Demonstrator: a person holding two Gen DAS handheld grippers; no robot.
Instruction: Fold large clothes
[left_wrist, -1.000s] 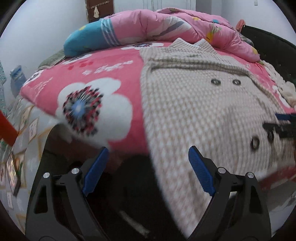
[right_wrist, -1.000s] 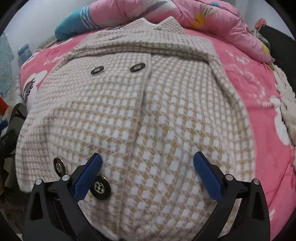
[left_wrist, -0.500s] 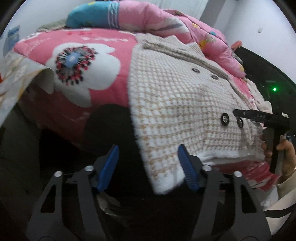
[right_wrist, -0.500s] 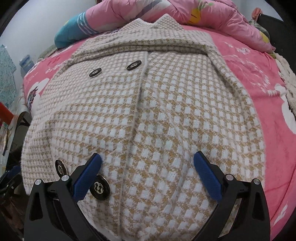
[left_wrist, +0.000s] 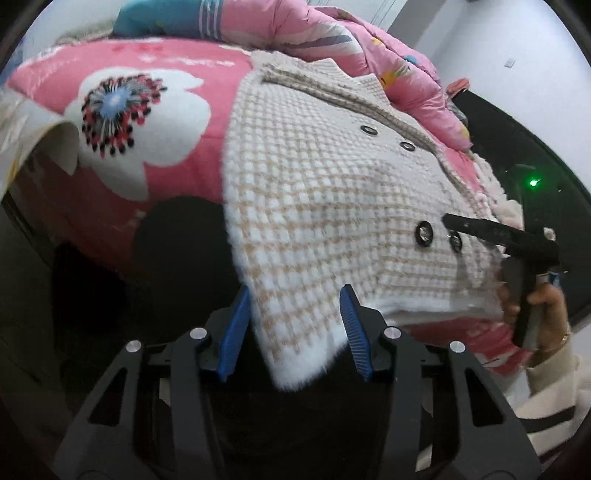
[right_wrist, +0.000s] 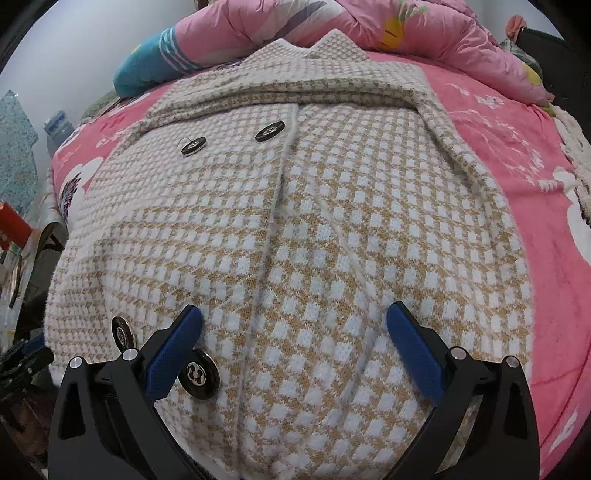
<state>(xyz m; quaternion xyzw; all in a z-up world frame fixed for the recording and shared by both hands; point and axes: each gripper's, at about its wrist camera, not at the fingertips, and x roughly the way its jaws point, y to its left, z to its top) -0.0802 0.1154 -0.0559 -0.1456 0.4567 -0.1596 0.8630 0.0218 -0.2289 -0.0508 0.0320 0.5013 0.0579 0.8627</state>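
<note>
While the checked coat (right_wrist: 295, 229) lies on the pink bed (left_wrist: 177, 162), left gripper (left_wrist: 293, 325) straddles its six-o'clock corner, half open; right gripper (right_wrist: 295, 350) hovers wide open, empty.

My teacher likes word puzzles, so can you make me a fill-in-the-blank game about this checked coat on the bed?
1. The checked coat lies on a bed cover that is mostly ____.
2. The coat's buttons are dark and ____ in shape.
3. The left gripper has its jaws around the coat's hanging ____.
4. The right gripper has its jaws ____.

Missing words: pink; round; corner; open
</note>
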